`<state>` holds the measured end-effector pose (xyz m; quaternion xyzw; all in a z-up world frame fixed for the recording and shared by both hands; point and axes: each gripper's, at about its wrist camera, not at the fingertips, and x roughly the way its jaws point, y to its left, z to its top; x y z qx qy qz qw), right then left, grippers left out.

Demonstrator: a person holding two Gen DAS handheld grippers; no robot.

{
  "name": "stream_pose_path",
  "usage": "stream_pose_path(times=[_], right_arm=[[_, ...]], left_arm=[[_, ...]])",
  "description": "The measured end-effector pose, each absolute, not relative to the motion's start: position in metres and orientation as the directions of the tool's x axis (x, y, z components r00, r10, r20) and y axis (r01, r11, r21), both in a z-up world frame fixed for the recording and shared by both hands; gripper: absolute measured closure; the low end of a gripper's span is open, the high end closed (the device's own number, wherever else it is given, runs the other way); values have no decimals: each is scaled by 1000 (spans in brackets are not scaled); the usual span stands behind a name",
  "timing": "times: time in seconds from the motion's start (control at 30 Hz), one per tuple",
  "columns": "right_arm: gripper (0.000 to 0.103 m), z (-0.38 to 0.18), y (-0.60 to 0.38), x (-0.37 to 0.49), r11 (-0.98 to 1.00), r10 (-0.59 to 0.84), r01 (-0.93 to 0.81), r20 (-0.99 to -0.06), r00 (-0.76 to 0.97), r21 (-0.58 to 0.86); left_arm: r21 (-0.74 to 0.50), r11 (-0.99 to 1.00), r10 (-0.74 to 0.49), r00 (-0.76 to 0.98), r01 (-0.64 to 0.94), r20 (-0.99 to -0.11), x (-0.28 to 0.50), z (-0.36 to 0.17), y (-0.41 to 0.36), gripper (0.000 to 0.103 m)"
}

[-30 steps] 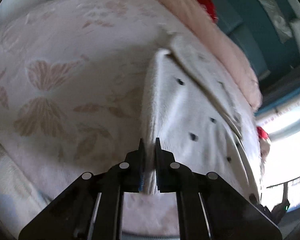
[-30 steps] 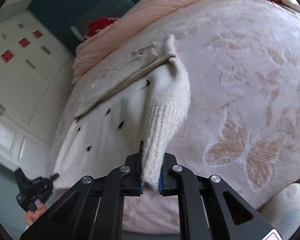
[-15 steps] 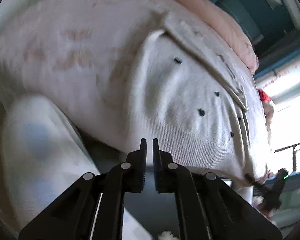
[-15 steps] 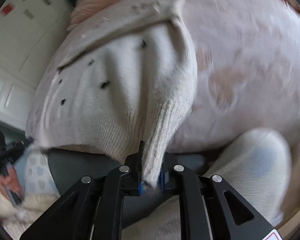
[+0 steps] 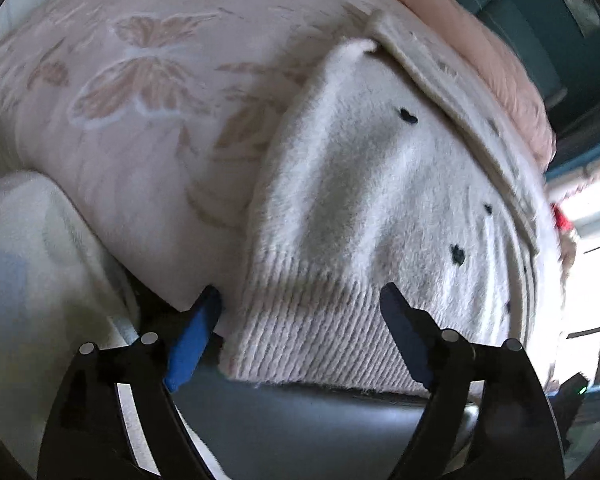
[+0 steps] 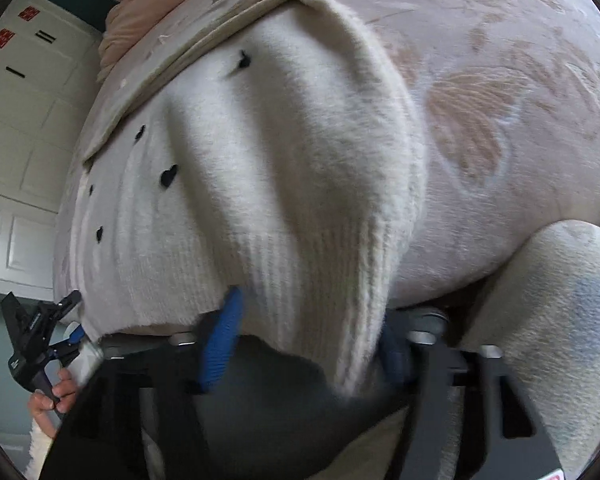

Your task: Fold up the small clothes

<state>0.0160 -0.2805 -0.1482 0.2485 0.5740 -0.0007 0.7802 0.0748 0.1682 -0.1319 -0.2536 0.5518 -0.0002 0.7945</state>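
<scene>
A white fuzzy sweater (image 5: 372, 184) with small black hearts lies spread on a pink butterfly blanket (image 5: 140, 92). Its ribbed hem (image 5: 320, 344) reaches the bed's near edge. My left gripper (image 5: 298, 292) is opening, its jaws wide on either side of the hem's left corner, the blue pads (image 5: 196, 332) clear of the knit. In the right wrist view the sweater (image 6: 260, 152) hangs its other hem corner (image 6: 356, 320) between the jaws of my right gripper (image 6: 312, 320). Those jaws are opening and their pads no longer pinch it; cloth hides the right pad.
A beige cloth (image 5: 464, 96) lies along the sweater's far edge, with a pink quilt (image 5: 480, 32) behind it. A dark grey bed edge (image 5: 300, 420) runs under the hem. White fleecy fabric with a blue patch (image 6: 560, 300) bulges beside it. White cupboard doors (image 6: 16, 128) stand at left.
Both grippers have sunk toward the bed's near edge, drawing the hem down to it. The left jaws sprang wide and let go of the hem. The right jaws have parted.
</scene>
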Motion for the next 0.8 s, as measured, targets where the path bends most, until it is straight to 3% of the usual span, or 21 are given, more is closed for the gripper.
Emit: stream_pose_path(times=[0.03, 0.07, 0.1, 0.23, 0.3, 0.5, 0.67, 0.8], right_arm=[[90, -147, -280, 17, 880, 285, 277, -895, 343, 387], [91, -143, -278, 17, 880, 291, 265, -888, 356, 394], [91, -136, -278, 16, 882, 288, 253, -880, 377, 397], [93, -81, -275, 3, 932, 264, 115, -862, 433, 343], [94, -51, -271, -8, 970, 214, 9, -878, 429, 241], [95, -30, -272, -59, 983, 150, -146, -944, 295, 111], [95, -43, -262, -120, 965, 236, -153, -960, 154, 212], [95, -17, -262, -121, 947, 317, -129, -923, 219, 294]], left_arm=[[-386, 881, -268, 385, -274, -883, 74, -130, 168, 43], [-386, 885, -274, 378, -260, -884, 72, -126, 170, 80], [-437, 868, -338, 363, -236, -868, 73, -125, 173, 98], [-460, 868, -365, 387, -187, -847, 60, -86, 185, 97], [-463, 876, -381, 392, -138, -838, 49, -62, 189, 97], [-409, 912, -385, 312, -14, -869, -11, -19, 194, 98], [-435, 900, -427, 188, -4, -885, -73, -15, 191, 98], [-481, 877, -467, 280, 21, -839, -72, 35, 194, 97]])
